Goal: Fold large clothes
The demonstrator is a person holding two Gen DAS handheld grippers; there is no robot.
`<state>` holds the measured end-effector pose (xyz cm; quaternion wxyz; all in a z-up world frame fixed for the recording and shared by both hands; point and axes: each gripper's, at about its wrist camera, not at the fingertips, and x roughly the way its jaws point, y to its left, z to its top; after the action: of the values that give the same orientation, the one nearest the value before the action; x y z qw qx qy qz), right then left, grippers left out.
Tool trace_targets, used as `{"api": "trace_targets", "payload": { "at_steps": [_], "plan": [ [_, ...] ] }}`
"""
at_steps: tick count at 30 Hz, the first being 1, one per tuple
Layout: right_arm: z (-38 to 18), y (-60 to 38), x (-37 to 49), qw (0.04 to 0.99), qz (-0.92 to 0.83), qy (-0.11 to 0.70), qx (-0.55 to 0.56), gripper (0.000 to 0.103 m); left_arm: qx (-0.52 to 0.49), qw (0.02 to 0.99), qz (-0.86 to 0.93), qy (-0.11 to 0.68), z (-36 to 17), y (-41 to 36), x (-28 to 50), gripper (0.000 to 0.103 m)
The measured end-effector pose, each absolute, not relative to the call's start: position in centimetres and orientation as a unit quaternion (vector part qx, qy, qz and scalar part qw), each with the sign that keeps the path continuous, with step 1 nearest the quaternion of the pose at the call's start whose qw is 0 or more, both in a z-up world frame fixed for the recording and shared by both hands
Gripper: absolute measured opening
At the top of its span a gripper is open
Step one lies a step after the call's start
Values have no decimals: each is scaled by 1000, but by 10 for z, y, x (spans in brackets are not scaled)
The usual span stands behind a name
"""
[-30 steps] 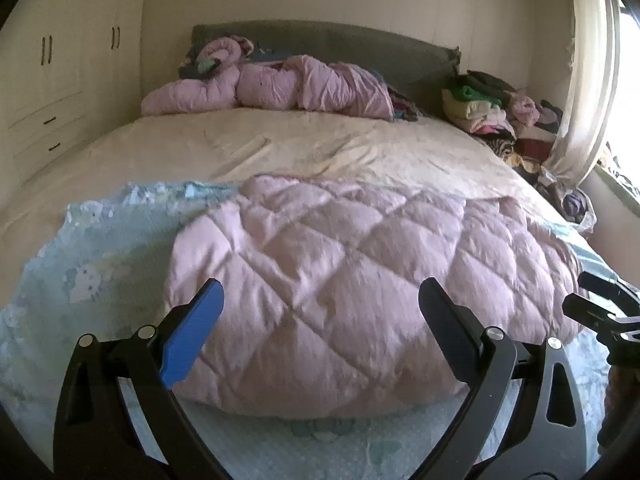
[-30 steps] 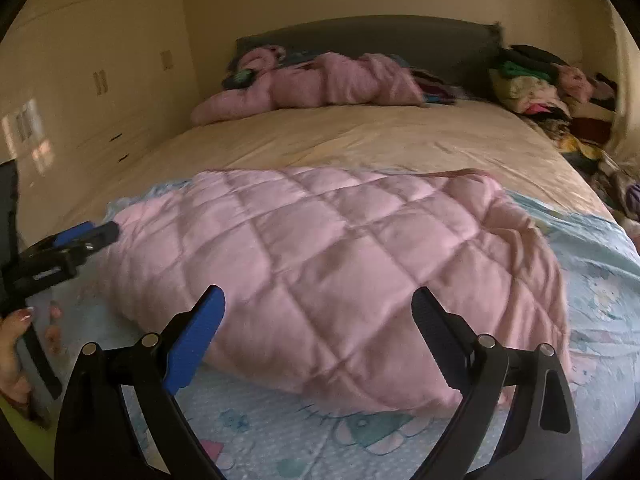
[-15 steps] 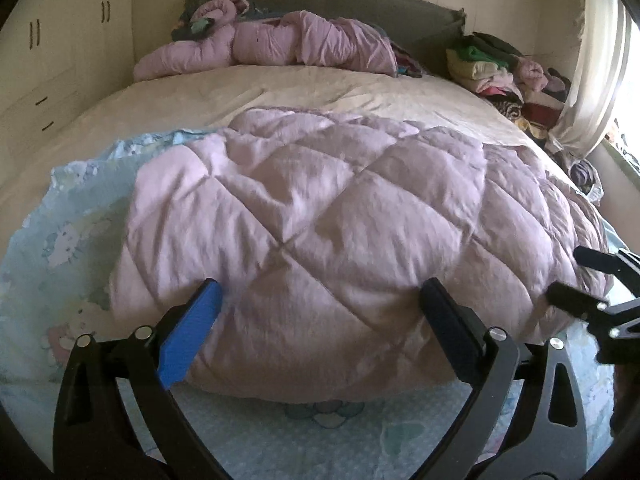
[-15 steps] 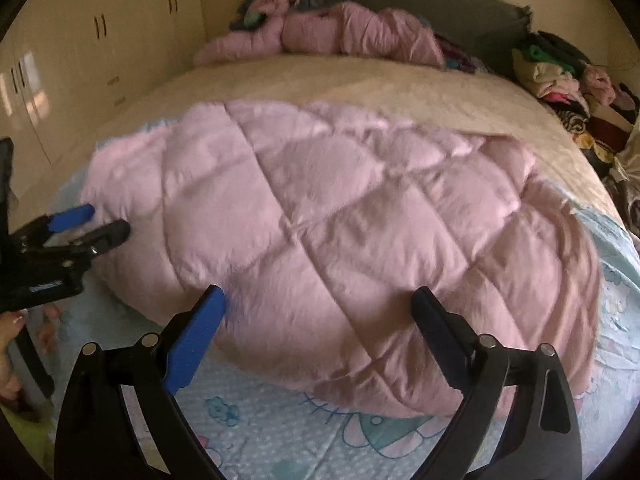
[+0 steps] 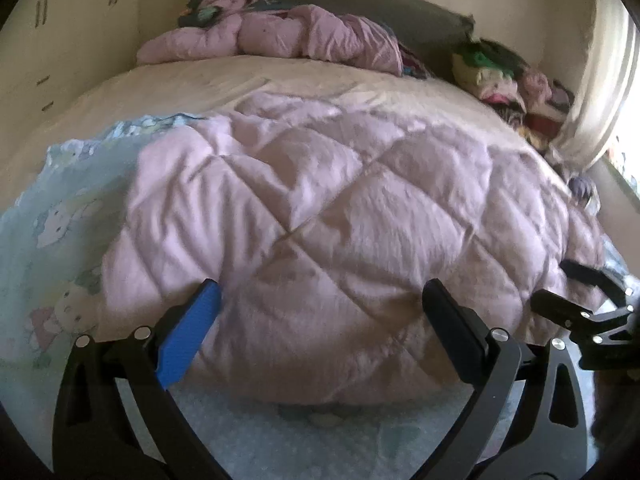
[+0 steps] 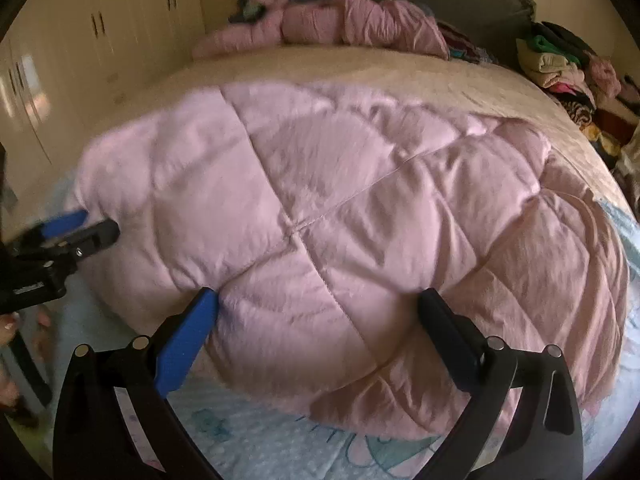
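Observation:
A large pink quilted garment [image 5: 340, 216] lies spread and puffy on the near half of the bed; it also fills the right wrist view [image 6: 340, 216]. My left gripper [image 5: 320, 300] is open and empty, its fingers wide apart just above the garment's near edge. My right gripper [image 6: 318, 304] is open and empty too, over the near edge further right. The right gripper shows at the right of the left wrist view [image 5: 576, 292]. The left gripper shows at the left of the right wrist view [image 6: 88, 224].
A pale blue cartoon-print sheet [image 5: 60, 208] lies under the garment on the cream bedspread [image 5: 240, 80]. Another pink padded garment [image 5: 280, 36] lies by the grey headboard. A pile of clothes [image 5: 504, 76] sits at the far right, wardrobes [image 6: 100, 28] stand at the left.
Both grippers have moved forward and down toward the pink garment, which now fills more of each view. Both stayed open. The garment itself has not visibly moved.

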<state>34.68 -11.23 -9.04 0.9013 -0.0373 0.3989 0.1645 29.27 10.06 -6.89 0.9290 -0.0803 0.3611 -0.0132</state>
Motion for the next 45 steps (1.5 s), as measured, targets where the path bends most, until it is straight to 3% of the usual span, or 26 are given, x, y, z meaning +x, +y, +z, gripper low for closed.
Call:
{"api": "trace_targets", "payload": {
  "at_steps": [15,28,45],
  "plan": [
    [-45,-231,304,927,65,363,67,99,-113,934,75,332,-39,161,262,94],
    [-65,-296,280,917,-15,380,121,99,-147,922,109,341,-51,199,247,94],
    [-103,-300,287,886,14,415,204,99,-242,890,57,381,-88,211,258,94]
  ]
}}
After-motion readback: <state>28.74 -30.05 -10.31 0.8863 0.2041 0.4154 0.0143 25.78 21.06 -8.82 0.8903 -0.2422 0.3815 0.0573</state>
